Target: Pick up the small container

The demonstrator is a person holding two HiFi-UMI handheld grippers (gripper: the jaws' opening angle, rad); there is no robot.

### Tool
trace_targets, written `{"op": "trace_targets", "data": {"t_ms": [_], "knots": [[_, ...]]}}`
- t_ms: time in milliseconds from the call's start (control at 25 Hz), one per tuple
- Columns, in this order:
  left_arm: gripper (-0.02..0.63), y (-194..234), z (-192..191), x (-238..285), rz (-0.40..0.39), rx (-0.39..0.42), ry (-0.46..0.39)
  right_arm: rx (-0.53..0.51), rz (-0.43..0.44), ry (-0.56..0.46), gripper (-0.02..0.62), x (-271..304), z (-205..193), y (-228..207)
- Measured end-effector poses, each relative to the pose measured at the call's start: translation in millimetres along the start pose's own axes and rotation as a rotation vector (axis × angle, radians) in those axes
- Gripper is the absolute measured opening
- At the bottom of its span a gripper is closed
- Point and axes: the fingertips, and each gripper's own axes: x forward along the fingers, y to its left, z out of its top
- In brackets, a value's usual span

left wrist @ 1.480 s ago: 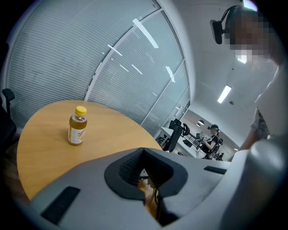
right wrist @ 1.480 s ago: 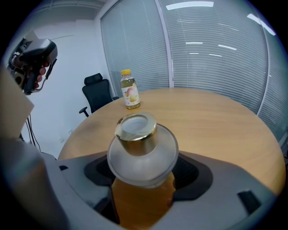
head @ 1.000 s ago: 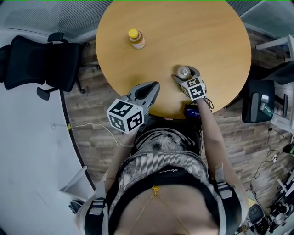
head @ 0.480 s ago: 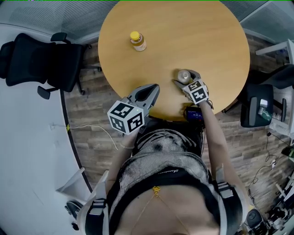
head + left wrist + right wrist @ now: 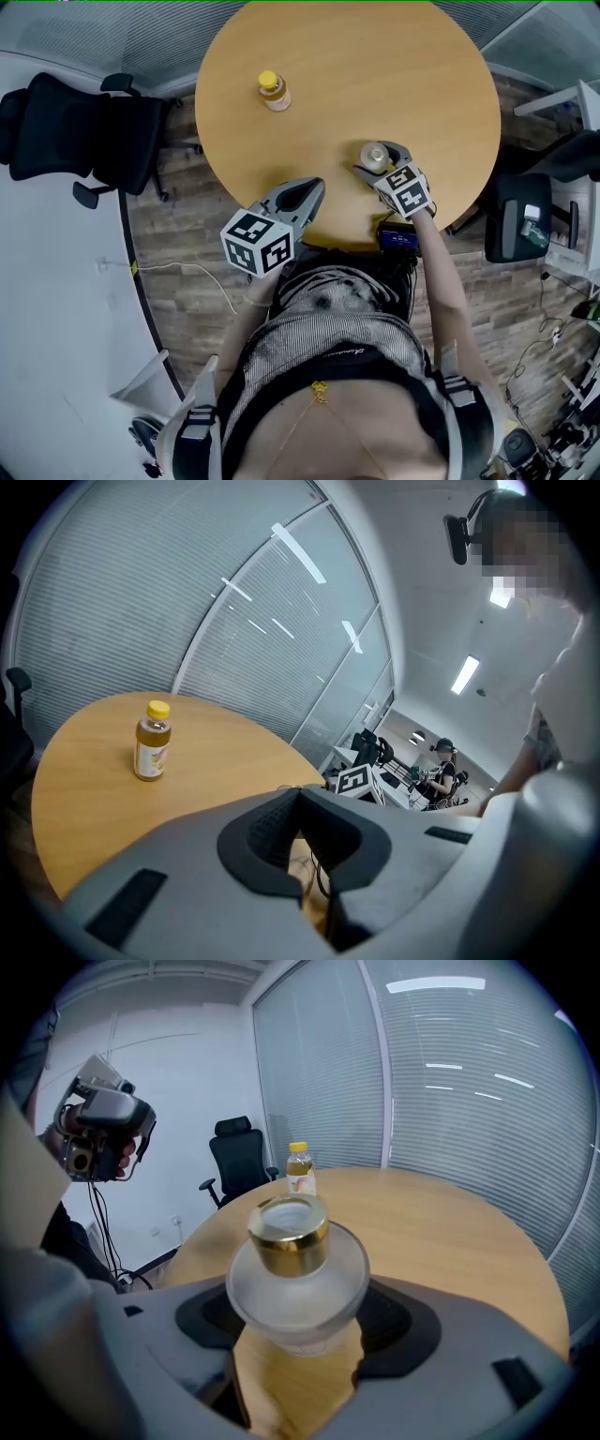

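The small container (image 5: 374,155) is a frosted glass jar with a gold cap (image 5: 289,1233), near the front right edge of the round wooden table (image 5: 375,66). My right gripper (image 5: 380,159) has its jaws against both sides of the jar's frosted body (image 5: 298,1290) and is shut on it. I cannot tell whether the jar's base rests on the wood. My left gripper (image 5: 309,187) hovers over the table's front edge, jaws together with nothing between them (image 5: 300,799).
A juice bottle with a yellow cap (image 5: 273,91) (image 5: 152,741) (image 5: 300,1168) stands upright at the table's far left. A black office chair (image 5: 75,131) is left of the table, another chair (image 5: 516,216) right. A dark device (image 5: 398,239) hangs at the person's waist.
Almost nothing: the right gripper stays closed round the jar and the left gripper holds its place; only the head view has shifted slightly.
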Motion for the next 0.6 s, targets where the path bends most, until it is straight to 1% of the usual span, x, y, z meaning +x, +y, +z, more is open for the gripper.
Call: {"op": "trace_targets", "data": {"t_ms": [320,600], "knots": [[0.006,-7.3,-0.4,5.3,-0.012,0.034,0.017,-0.027,0.012,-0.012,0.351,-21.5,19.5,6.5],[0.006,-12.1,-4.6,8.6,-0.023,0.032,0.025,-0.036,0.009,-0.04,0.351,-43.7,33.3,8.1]]}}
